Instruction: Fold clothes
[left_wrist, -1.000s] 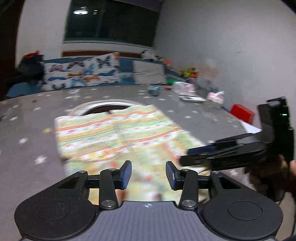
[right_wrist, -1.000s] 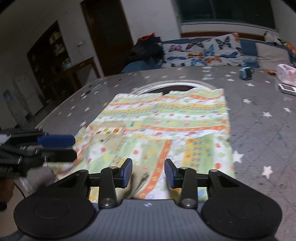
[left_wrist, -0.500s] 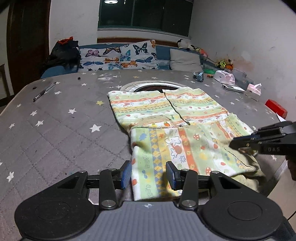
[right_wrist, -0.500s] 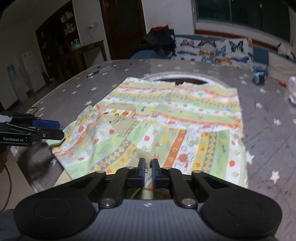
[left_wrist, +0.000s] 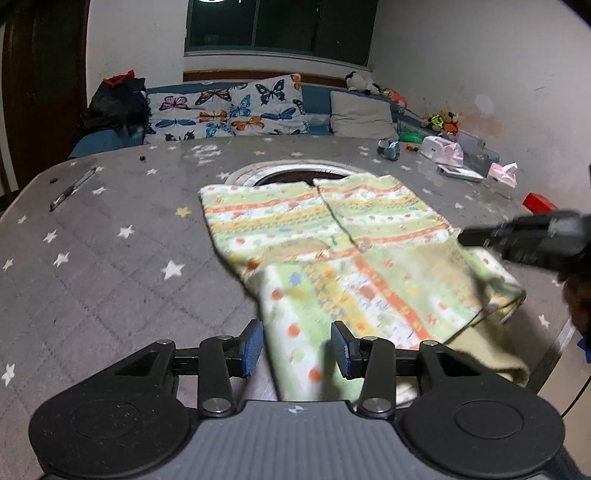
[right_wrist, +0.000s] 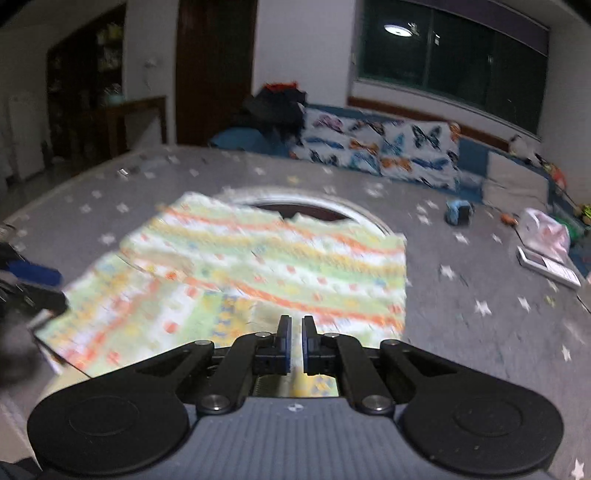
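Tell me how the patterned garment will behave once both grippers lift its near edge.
Probably floppy: the garment already drapes limply over the table edge. Likely light, since the right gripper appears to pinch just a thin fold. Between two grip points it should sag, and the left gripper is open.

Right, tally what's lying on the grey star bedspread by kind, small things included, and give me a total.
Patterned garment: 1
Pen: 1
Small blue toy: 1
Tissue packs: 2, white and pink
Flat white box: 1
Red box: 1
Total: 7
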